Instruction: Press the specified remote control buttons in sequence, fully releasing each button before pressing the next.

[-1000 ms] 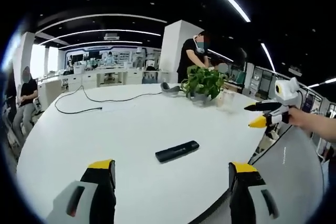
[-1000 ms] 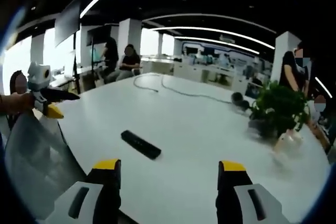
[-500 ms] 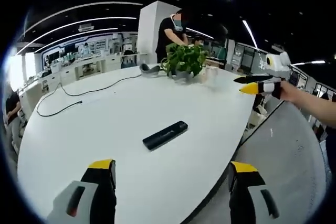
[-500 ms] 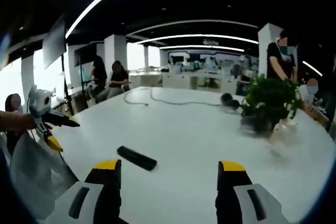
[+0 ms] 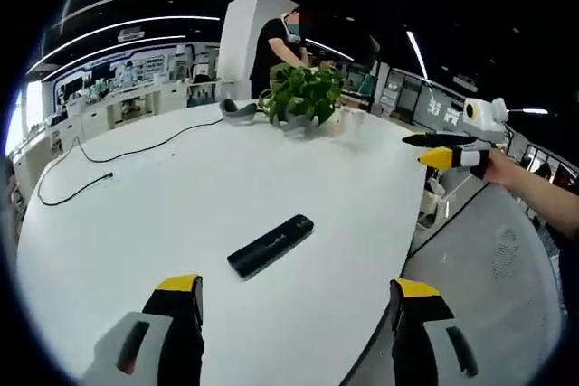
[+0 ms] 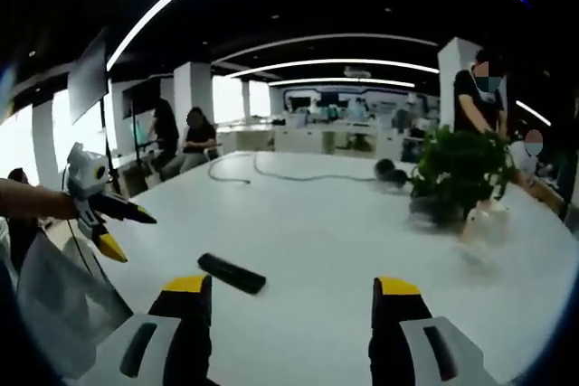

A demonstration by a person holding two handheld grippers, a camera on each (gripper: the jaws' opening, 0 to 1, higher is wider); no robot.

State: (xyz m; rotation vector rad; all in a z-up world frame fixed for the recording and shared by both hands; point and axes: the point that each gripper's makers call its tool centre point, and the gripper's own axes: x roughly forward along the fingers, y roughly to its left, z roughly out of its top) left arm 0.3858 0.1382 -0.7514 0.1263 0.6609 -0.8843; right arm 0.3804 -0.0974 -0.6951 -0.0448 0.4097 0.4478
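Your remote (image 5: 270, 246), a slim matte black bar, lies flat mid-frame on the smooth white surface (image 5: 163, 196), probably so its buttons face up. Left gripper (image 5: 288, 332) has its fingers apart, empty, short of it. Right gripper (image 6: 282, 327) likewise: fingers apart, nothing held. Leafy potted plant (image 5: 300, 97) sits upper centre, well apart.

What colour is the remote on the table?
The remote is black, lying on the white table. It shows best in the left gripper view.
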